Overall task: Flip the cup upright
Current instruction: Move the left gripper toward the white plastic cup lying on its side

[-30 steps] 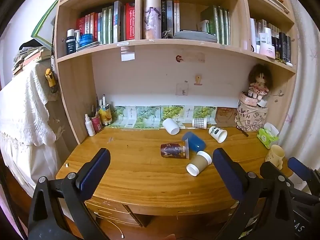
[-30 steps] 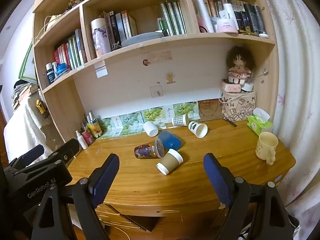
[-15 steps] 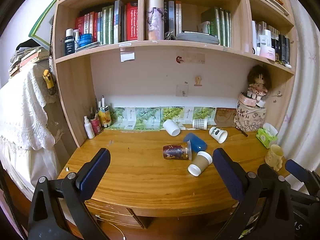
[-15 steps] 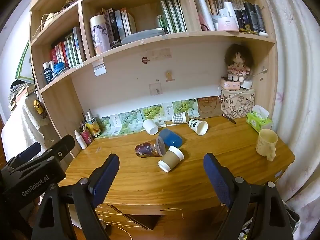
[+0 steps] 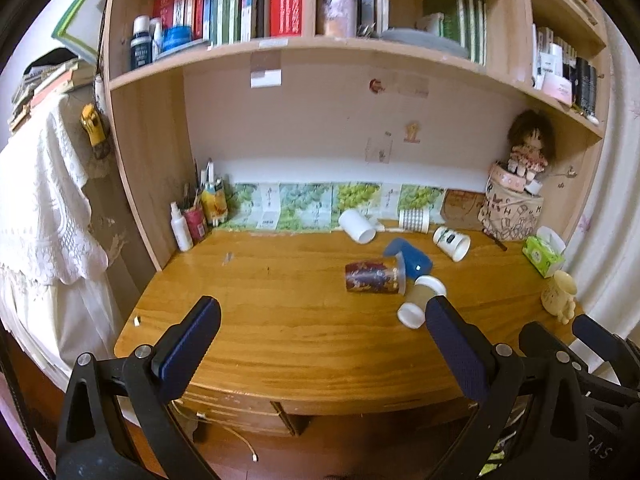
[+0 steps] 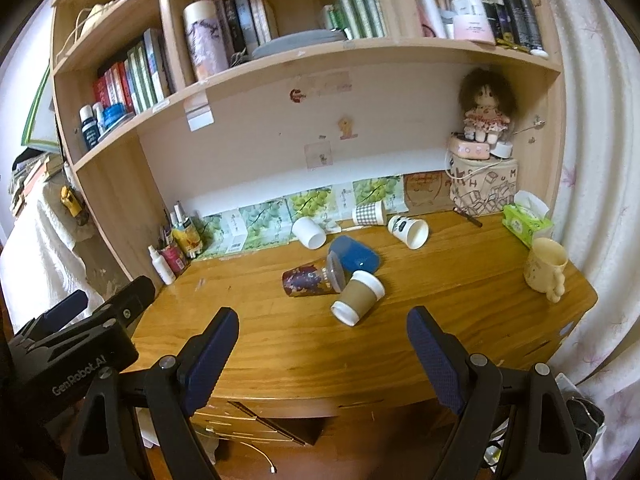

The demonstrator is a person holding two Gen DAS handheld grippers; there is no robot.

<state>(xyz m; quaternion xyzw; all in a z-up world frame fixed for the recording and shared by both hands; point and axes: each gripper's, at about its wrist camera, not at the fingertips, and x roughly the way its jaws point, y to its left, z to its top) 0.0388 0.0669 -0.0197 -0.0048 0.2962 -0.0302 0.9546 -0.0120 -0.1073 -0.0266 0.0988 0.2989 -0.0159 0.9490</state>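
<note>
Several cups lie on their sides on the wooden desk (image 5: 280, 320): a dark patterned cup (image 5: 370, 277) (image 6: 308, 280), a blue cup (image 5: 410, 256) (image 6: 356, 257), a brown paper cup with a white lid (image 5: 420, 300) (image 6: 358, 296), a plain white cup (image 5: 357, 226) (image 6: 309, 232), a checked cup (image 5: 413, 221) (image 6: 368, 213) and a white printed cup (image 5: 452, 242) (image 6: 409, 230). My left gripper (image 5: 320, 328) is open and empty near the desk's front edge. My right gripper (image 6: 322, 334) is open and empty, short of the brown cup.
A cream mug (image 6: 546, 270) stands upright at the desk's right edge, with a green tissue box (image 6: 526, 222) behind it. Bottles and a pen pot (image 5: 196, 216) stand at the back left. A doll on a box (image 5: 520, 184) sits at the back right. Shelves hang overhead.
Both grippers have moved forward toward the desk, so the cups look nearer. The cups have not moved. Both grippers stay open.
</note>
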